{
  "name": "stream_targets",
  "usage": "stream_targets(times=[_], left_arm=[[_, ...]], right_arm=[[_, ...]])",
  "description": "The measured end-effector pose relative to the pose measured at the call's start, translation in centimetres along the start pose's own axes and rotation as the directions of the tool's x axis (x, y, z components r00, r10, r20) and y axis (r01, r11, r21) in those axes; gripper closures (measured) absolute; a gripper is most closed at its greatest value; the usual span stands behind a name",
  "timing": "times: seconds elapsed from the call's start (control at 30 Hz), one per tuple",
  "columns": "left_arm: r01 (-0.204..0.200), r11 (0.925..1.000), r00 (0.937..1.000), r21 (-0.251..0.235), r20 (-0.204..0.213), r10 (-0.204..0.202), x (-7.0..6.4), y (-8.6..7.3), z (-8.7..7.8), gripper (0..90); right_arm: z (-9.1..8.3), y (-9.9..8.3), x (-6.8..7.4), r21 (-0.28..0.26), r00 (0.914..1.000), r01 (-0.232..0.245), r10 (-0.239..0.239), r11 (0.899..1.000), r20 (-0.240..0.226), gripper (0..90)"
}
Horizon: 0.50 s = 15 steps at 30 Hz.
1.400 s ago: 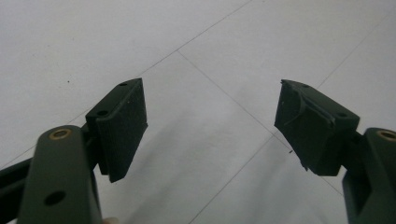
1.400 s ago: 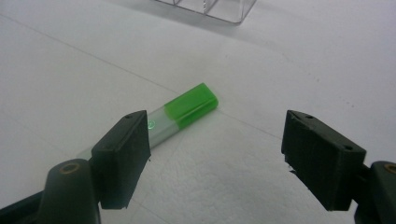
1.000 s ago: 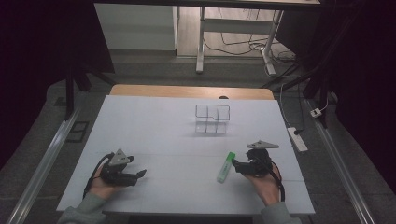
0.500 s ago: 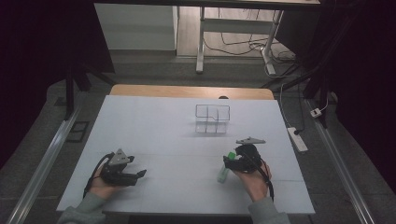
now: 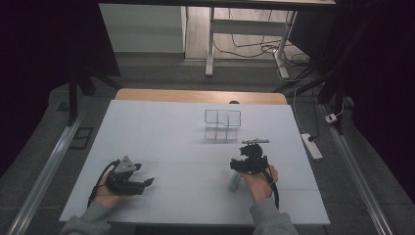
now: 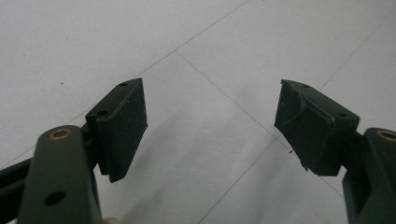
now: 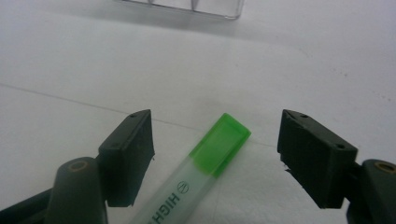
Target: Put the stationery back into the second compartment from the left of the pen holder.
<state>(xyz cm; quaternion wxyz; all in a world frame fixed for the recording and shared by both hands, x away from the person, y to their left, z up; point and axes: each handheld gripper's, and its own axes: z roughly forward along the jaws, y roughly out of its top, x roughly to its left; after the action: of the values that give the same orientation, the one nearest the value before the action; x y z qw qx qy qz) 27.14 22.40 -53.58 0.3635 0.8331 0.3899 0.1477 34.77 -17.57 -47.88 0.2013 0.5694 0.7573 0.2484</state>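
- Green-capped and clear-barrelled, one highlighter point(image 7: 212, 161) is seen lying flat on the table point(image 5: 161, 132), between the spread jaws of the right gripper point(image 7: 215, 158); neither jaw touches it.
- Two grippers are counted, one held in each hand. The left gripper point(image 6: 210, 126) is also spread wide, with nothing but bare table between its jaws, near the front left part of the table.
- One clear plastic organiser point(image 5: 223, 124) with open compartments stands beyond the right gripper, toward the far middle of the table.
- In the high view the highlighter point(image 5: 235, 181) is largely covered by the right gripper point(image 5: 250, 161) and hand; a pale stub is seen at the hand's left.
- In the right gripper view the highlighter's lower end is cut off by the frame, and its print is read only as "HIGH".
- The organiser's compartments cannot be counted with certainty, and only its base edge point(image 7: 187, 7) is caught at the top of the right gripper view.
- The tabletop is white, marked by faint thin lines, with a wooden strip point(image 5: 200, 96) along its far edge.
- The room is dim; a power strip point(image 5: 311, 145) and cables are laid on the grey floor at the right.
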Motion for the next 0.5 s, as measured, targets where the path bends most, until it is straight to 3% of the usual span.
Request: stream_targets(times=[0.17,0.37,0.5], left_arm=[[-0.001,1.0000,1.0000,0.002,0.000,0.001,0.0,0.0,0.1,25.0],[-0.004,1.0000,1.0000,0.003,-0.001,0.004,-0.1,0.0,0.1,25.0],[-0.030,0.9995,0.9995,-0.007,0.009,0.030,-0.1,0.3,0.2,25.3]], right_arm=[[1.1,0.0,0.1,0.040,0.9996,-0.025,0.025,0.999,0.013,29.8],[1.7,-0.5,0.1,0.047,0.9982,-0.053,0.052,0.997,0.031,31.2],[1.6,-0.5,0.2,0.051,0.9977,-0.055,0.053,0.997,0.041,31.5]])
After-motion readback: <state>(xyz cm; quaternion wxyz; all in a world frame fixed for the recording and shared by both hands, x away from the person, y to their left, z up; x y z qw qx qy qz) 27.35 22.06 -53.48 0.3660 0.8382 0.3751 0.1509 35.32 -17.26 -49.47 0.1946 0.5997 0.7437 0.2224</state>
